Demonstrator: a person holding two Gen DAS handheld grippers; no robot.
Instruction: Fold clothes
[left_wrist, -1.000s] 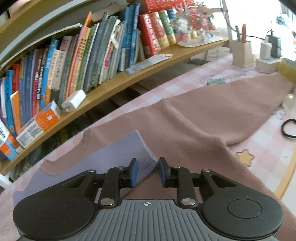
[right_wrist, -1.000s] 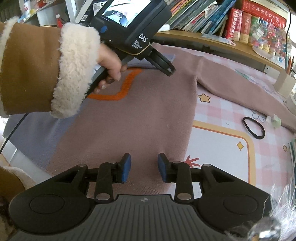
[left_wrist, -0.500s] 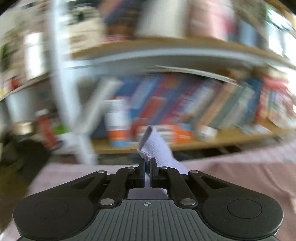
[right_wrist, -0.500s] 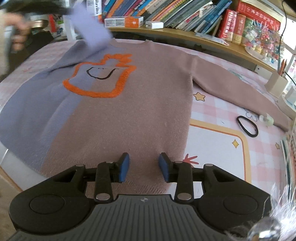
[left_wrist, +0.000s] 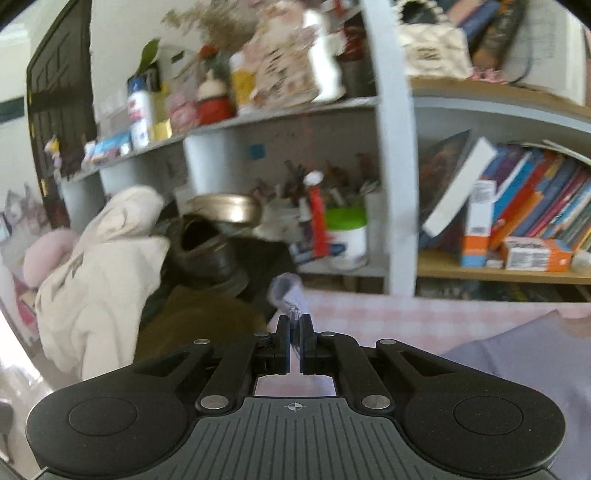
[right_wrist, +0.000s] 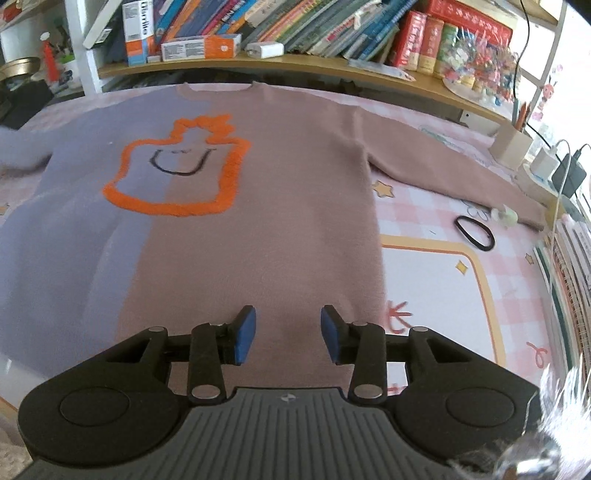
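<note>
A sweater (right_wrist: 266, 206), half lavender and half dusty pink with an orange outlined motif, lies flat and face up on the table, its pink sleeve stretched out to the right. My left gripper (left_wrist: 294, 341) is shut on the lavender sleeve cuff (left_wrist: 288, 295), held out beyond the table's left end; the lavender part of the sweater (left_wrist: 517, 365) shows at lower right. My right gripper (right_wrist: 288, 334) is open and empty, hovering over the sweater's hem.
A pink checked tablecloth (right_wrist: 461, 295) covers the table. A black hair tie (right_wrist: 474, 233) and a small white object (right_wrist: 504, 216) lie at right. A bookshelf (right_wrist: 258, 33) runs behind. A cream jacket (left_wrist: 99, 273) lies on a chair at left.
My left gripper shut on the lavender sleeve cuff and swung it leftward off the sweater's body, spreading the sleeve out. My right gripper stayed open over the hem.
</note>
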